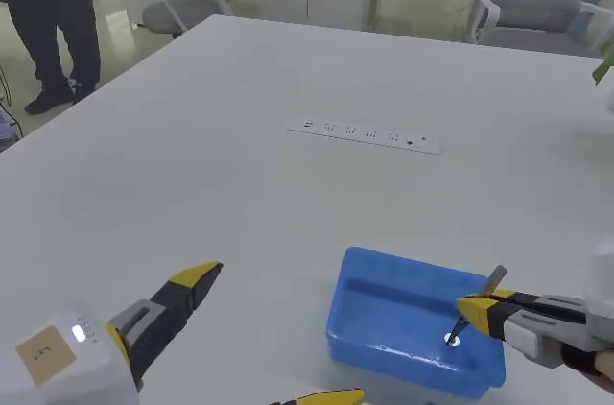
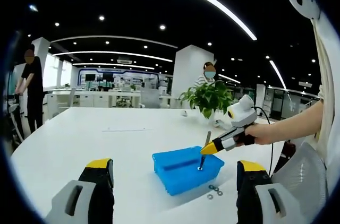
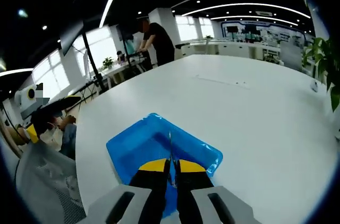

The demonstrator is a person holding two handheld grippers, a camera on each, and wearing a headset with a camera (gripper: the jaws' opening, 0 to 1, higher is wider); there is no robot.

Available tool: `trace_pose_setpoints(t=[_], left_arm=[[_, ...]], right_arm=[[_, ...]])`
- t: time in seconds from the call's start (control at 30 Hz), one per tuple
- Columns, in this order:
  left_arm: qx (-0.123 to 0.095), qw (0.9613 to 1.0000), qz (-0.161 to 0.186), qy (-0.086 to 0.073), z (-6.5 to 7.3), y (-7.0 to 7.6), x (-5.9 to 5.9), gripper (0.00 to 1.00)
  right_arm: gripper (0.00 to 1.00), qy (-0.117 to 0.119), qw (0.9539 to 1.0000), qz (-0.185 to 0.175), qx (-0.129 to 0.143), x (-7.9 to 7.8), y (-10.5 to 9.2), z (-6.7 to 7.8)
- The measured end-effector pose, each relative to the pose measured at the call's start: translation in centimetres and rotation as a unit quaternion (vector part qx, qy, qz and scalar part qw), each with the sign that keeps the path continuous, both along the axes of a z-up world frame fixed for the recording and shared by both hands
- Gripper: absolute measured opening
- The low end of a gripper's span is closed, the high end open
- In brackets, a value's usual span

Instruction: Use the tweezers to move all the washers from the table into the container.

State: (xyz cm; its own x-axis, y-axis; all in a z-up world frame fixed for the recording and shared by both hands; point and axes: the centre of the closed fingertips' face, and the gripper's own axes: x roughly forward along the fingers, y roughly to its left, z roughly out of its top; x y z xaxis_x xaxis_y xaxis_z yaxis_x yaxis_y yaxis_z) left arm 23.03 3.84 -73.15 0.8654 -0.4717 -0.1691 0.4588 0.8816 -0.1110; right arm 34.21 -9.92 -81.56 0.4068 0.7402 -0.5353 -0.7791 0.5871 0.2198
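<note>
Fingers (image 3: 154, 166) of my right gripper (image 1: 477, 307), pressed together, pinch thin metal tweezers (image 1: 492, 281) over the blue plastic container (image 1: 403, 359) at lower right, left gripper (image 1: 276, 333) spread wide; small metal washers (image 2: 212, 190) wait on the white table (image 1: 240, 184) beside it, and easing off early could drop the tweezers.

My left gripper (image 1: 264, 338) is at the near left, level, with its jaws spread wide. My right gripper (image 1: 477, 310) reaches in from the right, jaws pinched together on the tweezers (image 1: 460, 327).
</note>
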Motion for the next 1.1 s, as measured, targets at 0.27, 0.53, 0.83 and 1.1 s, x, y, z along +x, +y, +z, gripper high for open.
trace_pose_setpoints(t=[0.27,0.53,0.83,1.1], left_arm=[[-0.006,1.0,0.002,0.0,0.1,0.1,0.0,0.99],[0.004,1.0,-0.004,0.0,0.0,-0.1,-0.1,0.99],[0.007,1.0,-0.004,0.001,-0.1,-0.1,-0.2,0.99],[0.008,1.0,-0.005,0.003,-0.2,-0.1,-0.2,0.99]], right_arm=[[0.02,-0.007,0.9999,0.003,-0.007,-0.3,0.2,0.1],[0.03,-0.016,0.9999,-0.001,0.004,-0.5,0.4,1.2],[0.03,-0.028,0.9984,-0.016,0.046,-0.5,0.2,4.3],[0.03,-0.044,0.9962,-0.018,0.073,-0.8,0.5,6.8]])
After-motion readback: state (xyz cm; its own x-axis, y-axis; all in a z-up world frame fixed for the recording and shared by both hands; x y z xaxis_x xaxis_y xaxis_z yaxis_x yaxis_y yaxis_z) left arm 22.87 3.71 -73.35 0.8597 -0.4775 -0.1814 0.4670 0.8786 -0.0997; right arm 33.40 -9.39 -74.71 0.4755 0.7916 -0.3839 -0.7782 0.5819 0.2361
